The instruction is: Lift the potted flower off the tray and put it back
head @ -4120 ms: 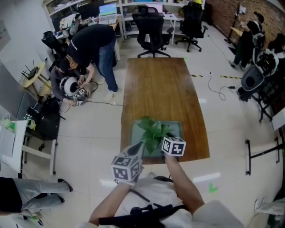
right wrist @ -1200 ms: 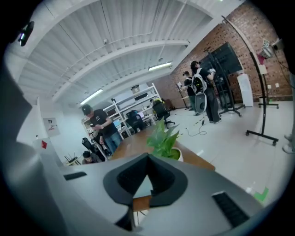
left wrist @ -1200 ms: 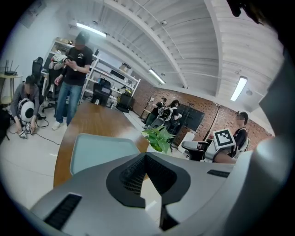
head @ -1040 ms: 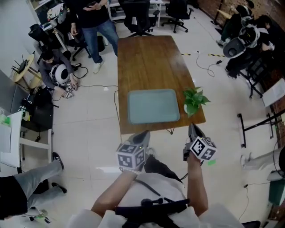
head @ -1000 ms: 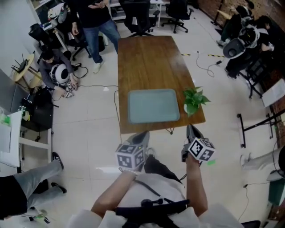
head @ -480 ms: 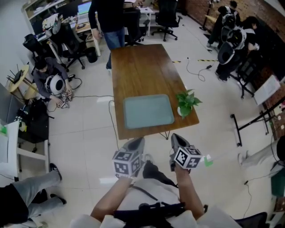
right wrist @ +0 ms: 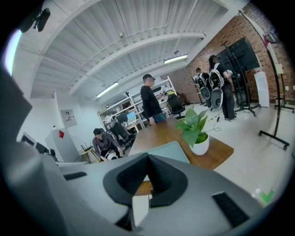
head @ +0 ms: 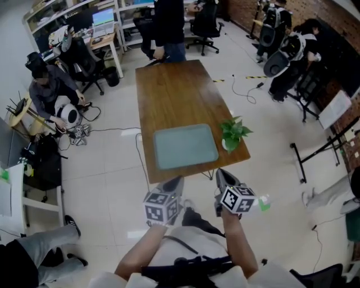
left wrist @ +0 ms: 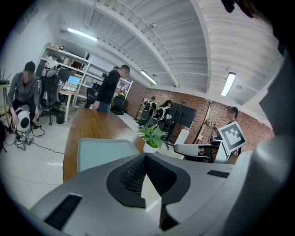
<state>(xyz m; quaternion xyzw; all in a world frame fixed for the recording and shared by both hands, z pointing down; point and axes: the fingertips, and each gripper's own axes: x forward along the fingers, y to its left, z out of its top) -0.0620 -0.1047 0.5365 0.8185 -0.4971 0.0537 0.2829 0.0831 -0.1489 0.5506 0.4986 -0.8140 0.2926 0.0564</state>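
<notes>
Potted flower (head: 233,135): on the table (head: 174,90), just right of the tray (head: 184,147), off it.
Your left gripper (head: 172,183): jaws together, empty, short of the near edge.
Your right gripper (head: 223,176): jaws together, holding nothing.

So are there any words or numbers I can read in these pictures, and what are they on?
No text can be read anywhere.
White paper sheet on the wall: print too blurred to read.
Small red tag near it: too small to read.
Lit computer screen on the far desk: too small to read.
Black-and-white patterned cubes: square code patterns, no letters or numbers.
</notes>
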